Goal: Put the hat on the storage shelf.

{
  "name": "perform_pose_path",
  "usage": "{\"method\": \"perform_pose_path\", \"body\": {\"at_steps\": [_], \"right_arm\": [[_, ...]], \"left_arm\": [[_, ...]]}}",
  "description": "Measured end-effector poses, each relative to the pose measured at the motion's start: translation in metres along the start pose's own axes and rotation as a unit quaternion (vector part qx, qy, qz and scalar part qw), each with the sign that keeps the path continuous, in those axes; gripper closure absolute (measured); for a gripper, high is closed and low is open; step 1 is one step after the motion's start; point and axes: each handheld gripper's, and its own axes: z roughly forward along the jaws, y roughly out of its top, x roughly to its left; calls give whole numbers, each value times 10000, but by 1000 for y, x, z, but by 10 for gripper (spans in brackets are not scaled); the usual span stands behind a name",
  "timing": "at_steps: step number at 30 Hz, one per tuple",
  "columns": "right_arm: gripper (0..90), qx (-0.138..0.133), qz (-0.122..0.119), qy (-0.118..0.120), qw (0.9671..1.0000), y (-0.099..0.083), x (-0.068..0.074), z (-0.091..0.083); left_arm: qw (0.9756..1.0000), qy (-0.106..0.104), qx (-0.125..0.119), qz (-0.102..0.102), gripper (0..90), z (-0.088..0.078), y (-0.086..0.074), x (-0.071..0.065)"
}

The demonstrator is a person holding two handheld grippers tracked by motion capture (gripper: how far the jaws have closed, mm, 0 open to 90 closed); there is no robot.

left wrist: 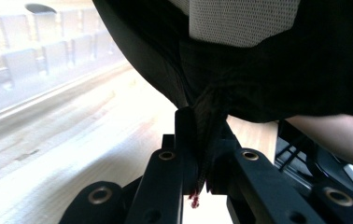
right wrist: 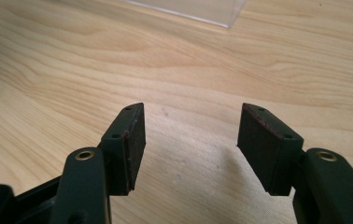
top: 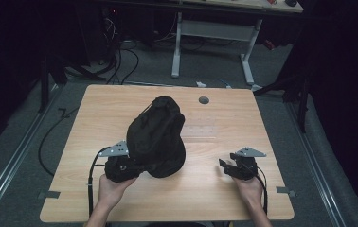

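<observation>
A person sits at a light wooden table (top: pixel 215 198), forearms entering from the near edge, one hand-held gripper in each hand. The landmark here is a black fabric bag (top: pixel 157 137), soft and rumpled, standing near the middle of the table with its narrower end pointing away from the person.

Nearest the person, at the bag's near left corner, the left gripper (top: pixel 120 166) has its jaws pinched tight on a fold of the bag's black cloth. In the left gripper view that clamped fold (left wrist: pixel 207 121) runs up from between the closed jaws into the bulk of the bag (left wrist: pixel 277 74) overhead, where a patch of pale mesh lining (left wrist: pixel 240 21) shows. The bag seems partly lifted or tipped there, though its far end appears to rest on the tabletop.

To the right of the bag and well apart from it, the right gripper (top: pixel 229 166) hovers low over bare wood with jaws spread wide and nothing between them. The right gripper view shows its two pads (right wrist: pixel 135 140) parted above the wood grain.

Beyond the bag, a small round grey cable port (top: pixel 203 100) sits in the tabletop.

Judging by this, the work is at an early stage: one side of the bag is secured, and the free gripper has yet to take hold.
</observation>
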Motion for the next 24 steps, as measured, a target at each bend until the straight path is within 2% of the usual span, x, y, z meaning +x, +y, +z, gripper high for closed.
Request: {"method": "perform_pose_path", "body": {"at_steps": [2,4,10,19,24], "right_arm": [[405,188,-78,-119,9997,-4,1,5],[392,209,-113,-172,9996,-4,2,5],[343,229,167,-440,9986,-4,-1,6],[342,231,172,-452,9986,-4,-1,6],[341,233,170,-459,9985,-4,-1,6]], "left_arm": [[9999,84,-116,44,857,-2,4,1],[9998,114,-160,56,857,-2,5,1],[9984,314,-457,137,857,-6,15,3],[9948,585,-787,284,857,-8,37,3],[9912,771,-971,457,857,-6,51,2]]}}
